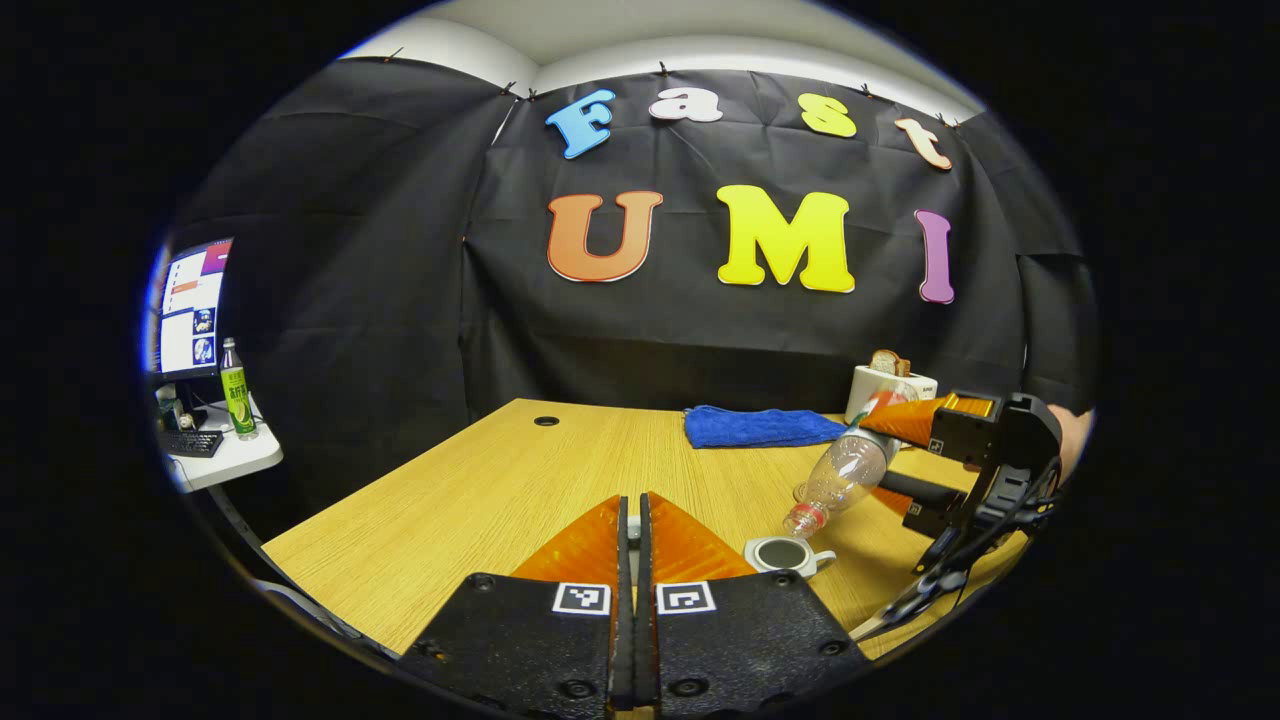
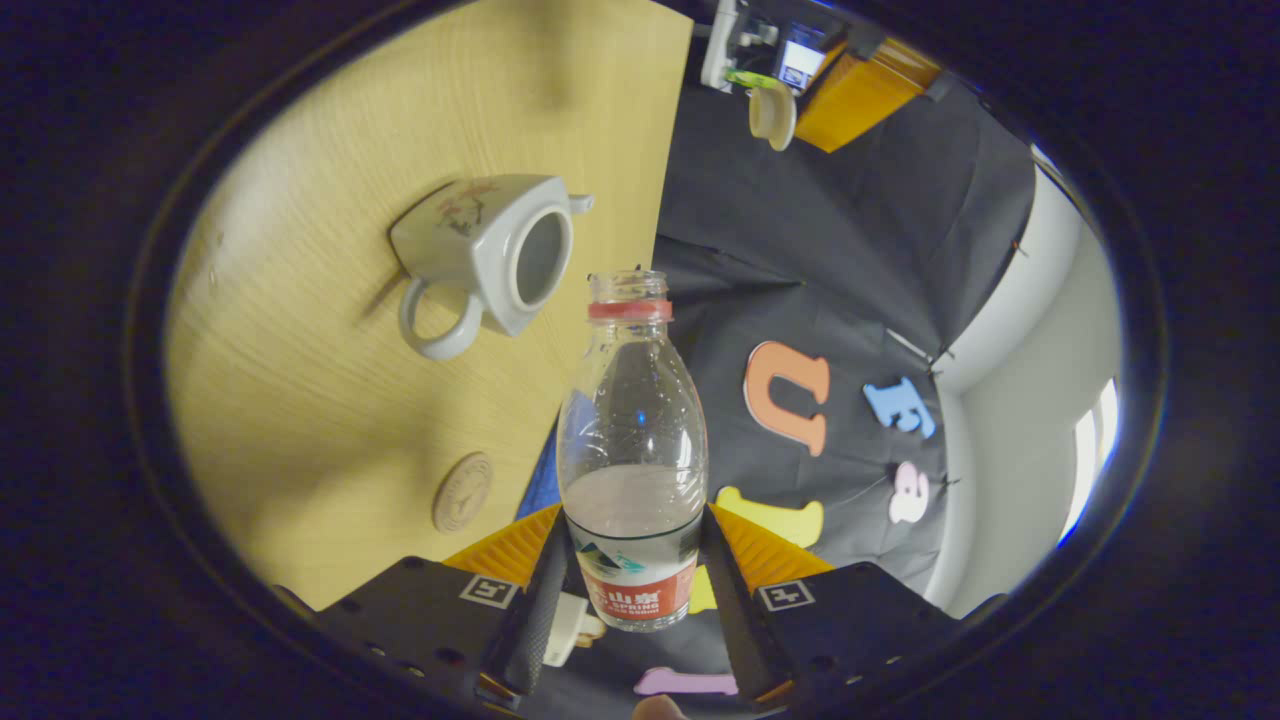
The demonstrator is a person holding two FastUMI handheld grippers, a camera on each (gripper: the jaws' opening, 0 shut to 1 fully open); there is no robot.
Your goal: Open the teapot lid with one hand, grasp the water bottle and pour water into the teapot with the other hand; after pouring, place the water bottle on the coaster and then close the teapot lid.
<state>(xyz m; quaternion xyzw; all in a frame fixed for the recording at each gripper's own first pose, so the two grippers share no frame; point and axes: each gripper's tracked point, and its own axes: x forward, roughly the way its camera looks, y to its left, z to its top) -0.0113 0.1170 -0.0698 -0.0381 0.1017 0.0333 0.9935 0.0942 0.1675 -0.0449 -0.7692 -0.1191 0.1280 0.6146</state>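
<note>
Starting at the left of the left gripper view, a side desk (image 1: pixel 228 458) carries a monitor (image 1: pixel 190 308), a keyboard (image 1: pixel 189 443) and a green-labelled bottle (image 1: pixel 237 390). The wooden table (image 1: pixel 480 500) spreads across the middle. At the bottom of that view the left gripper (image 1: pixel 632 520) has its two fingers pressed together, and it pinches the teapot lid (image 2: pixel 772 115), which the right gripper view shows held up at its top edge. Further right on the table lies a blue cloth (image 1: pixel 760 426), and behind it stands a white toaster (image 1: pixel 885 388) with a slice of bread (image 1: pixel 890 362) in it. Near the table's front sits the teapot (image 1: pixel 785 553), open at the top, with its handle toward the right gripper. Just above it hangs the water bottle (image 1: pixel 845 470), tilted steeply with its uncapped mouth down toward the teapot's opening. The right gripper (image 1: pixel 905 460) clamps the bottle's labelled lower body between both fingers.

In the right gripper view, the teapot (image 2: pixel 490 255) lies left of the bottle's mouth, the round coaster (image 2: pixel 462 492) rests on the table well apart from the pot, and the bottle (image 2: pixel 632 450) still holds some water near its base.
</note>
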